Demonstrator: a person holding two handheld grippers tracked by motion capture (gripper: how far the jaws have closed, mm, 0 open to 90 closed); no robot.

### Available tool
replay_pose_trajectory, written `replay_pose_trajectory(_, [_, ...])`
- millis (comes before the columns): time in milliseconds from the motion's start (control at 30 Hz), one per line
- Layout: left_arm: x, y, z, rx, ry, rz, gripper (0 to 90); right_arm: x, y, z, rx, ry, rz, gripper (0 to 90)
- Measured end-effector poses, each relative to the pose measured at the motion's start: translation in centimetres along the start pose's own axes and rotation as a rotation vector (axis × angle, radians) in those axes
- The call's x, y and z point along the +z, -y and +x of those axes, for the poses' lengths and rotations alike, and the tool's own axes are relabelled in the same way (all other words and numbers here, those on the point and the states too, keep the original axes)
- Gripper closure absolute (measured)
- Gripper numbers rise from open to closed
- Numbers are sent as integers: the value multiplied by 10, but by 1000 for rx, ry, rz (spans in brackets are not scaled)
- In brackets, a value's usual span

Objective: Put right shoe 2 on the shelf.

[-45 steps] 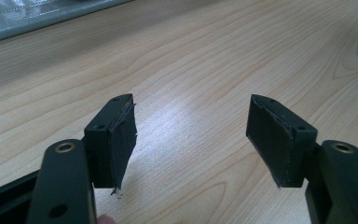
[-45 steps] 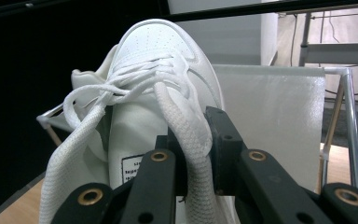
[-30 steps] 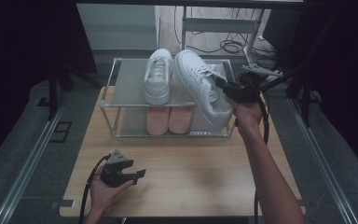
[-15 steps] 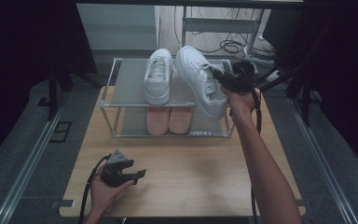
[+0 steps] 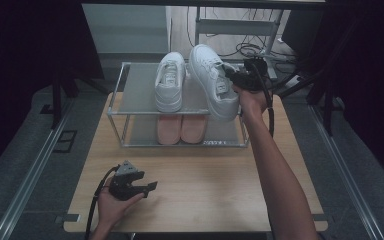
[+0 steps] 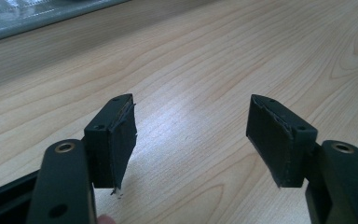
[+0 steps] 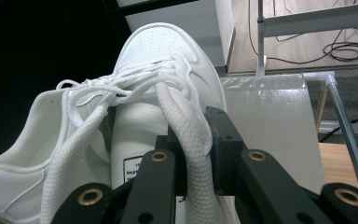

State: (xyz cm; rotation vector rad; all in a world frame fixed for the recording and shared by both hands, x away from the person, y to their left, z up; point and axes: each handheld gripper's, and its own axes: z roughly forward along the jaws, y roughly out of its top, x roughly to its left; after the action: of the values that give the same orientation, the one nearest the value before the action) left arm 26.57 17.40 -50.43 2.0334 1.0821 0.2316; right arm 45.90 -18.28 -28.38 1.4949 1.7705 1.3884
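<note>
Wooden table (image 5: 205,175) carries a two-shelf metal rack (image 5: 116,100) at its far edge. Top shelf: one white sneaker (image 5: 170,82) lies flat at centre. Lower shelf: a pink pair (image 5: 181,129) sits beneath it.

Left gripper (image 5: 147,187) rests low near the table's front-left, jaws spread wide, nothing between them, bare wood beneath.

Right gripper (image 5: 232,80) is at the rack's right end, jaws clamped on the collar of the second white sneaker (image 5: 211,80), which is tilted over the top shelf, heel past the front rail.
</note>
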Motion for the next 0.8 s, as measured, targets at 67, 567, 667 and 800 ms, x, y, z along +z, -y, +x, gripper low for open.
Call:
replay_pose_trajectory(67, [0,0,0,1,0,0,335,4,-1,1,5,6,6,813])
replay_pose_trajectory(567, [-2,0,3,-4,1,-5,335,50,-16,8,56,94,70,807])
replay_pose_trajectory(667, [-3,0,4,-5,1,-8,335,58,-17,8,62,106,85,805])
replay_pose_trajectory(800, [-4,0,5,-10,0,-13,335,70,-18,9,50,119,104,798])
